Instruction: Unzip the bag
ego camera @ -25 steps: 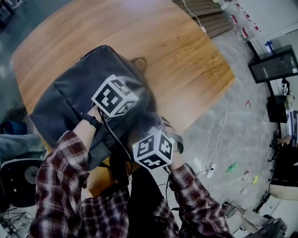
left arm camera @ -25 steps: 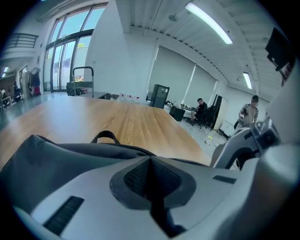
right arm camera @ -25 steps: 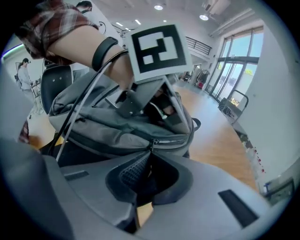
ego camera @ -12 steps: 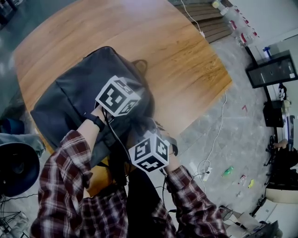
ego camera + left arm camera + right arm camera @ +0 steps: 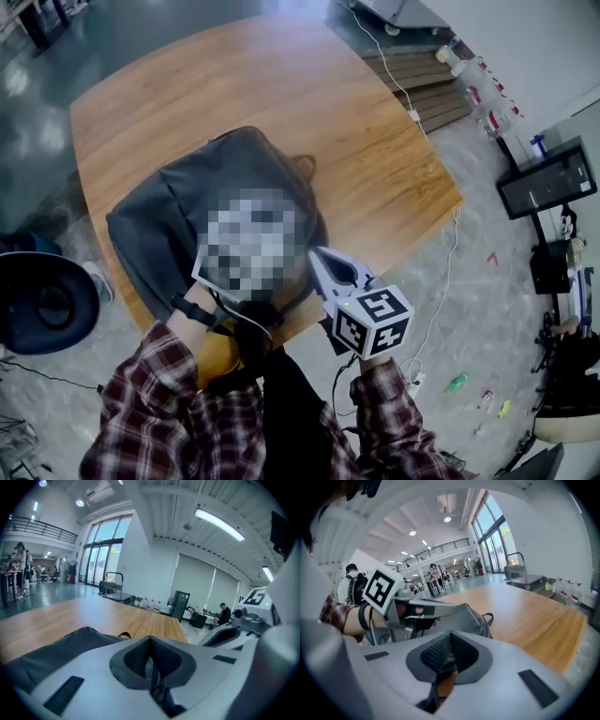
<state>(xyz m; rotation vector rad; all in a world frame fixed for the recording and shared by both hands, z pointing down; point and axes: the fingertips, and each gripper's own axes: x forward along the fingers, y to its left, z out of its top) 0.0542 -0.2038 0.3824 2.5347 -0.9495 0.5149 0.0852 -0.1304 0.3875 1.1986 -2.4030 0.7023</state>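
One wooden counter [image 5: 281, 84] stands on grey floor [image 5: 33, 141], its far and right parts bare. One dark bag [image 5: 178, 206] lies at its near left edge. There are two tools. The left tool [image 5: 150, 641] is clenched over the bag, and the right tool [image 5: 449, 639] is clenched just beside it.

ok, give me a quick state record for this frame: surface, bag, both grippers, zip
surface: wooden table
bag: dark grey, lying flat on the table, near the person's edge
left gripper: jaws together, nothing seen between the tips, over the bag's near end
right gripper: jaws together, nothing seen between the tips, by the bag's near right edge
zip: not visible in any view; cannot tell if it is open or closed
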